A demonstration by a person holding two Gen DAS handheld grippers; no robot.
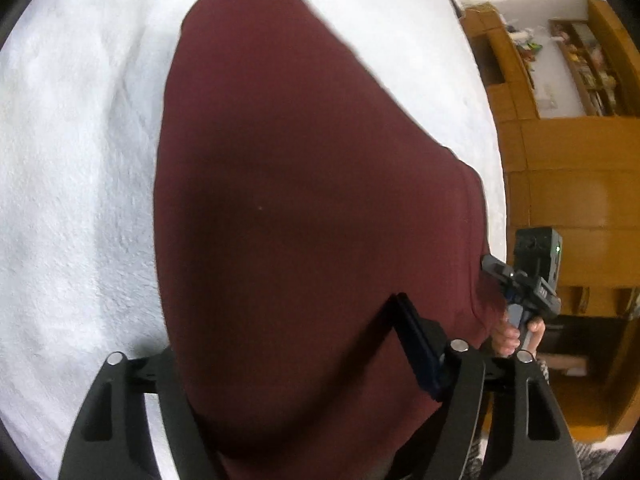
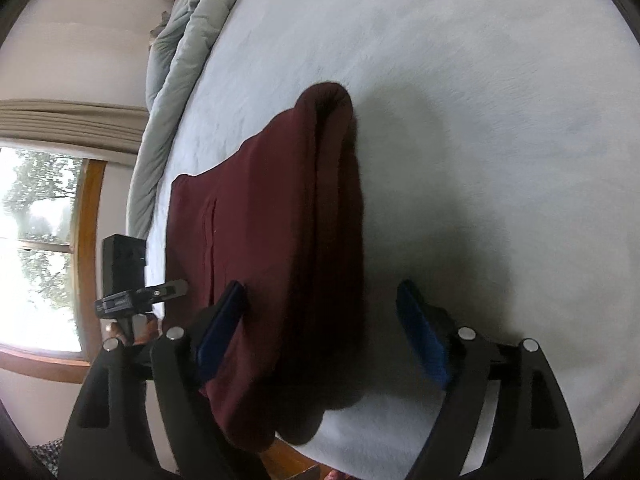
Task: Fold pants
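Right gripper (image 2: pixel 320 332) angled down over maroon pants (image 2: pixel 280 220) on white bed (image 2: pixel 480 120), fingers spread, gripping nothing. Left gripper (image 1: pixel 280 344) angled down likewise, far finger hidden under cloth; grip unclear.

Maroon pants (image 2: pixel 272 240), white bedcover (image 2: pixel 480 80)

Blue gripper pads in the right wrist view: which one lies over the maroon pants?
The left pad overlaps the pants; the right pad is over bare white bedding.
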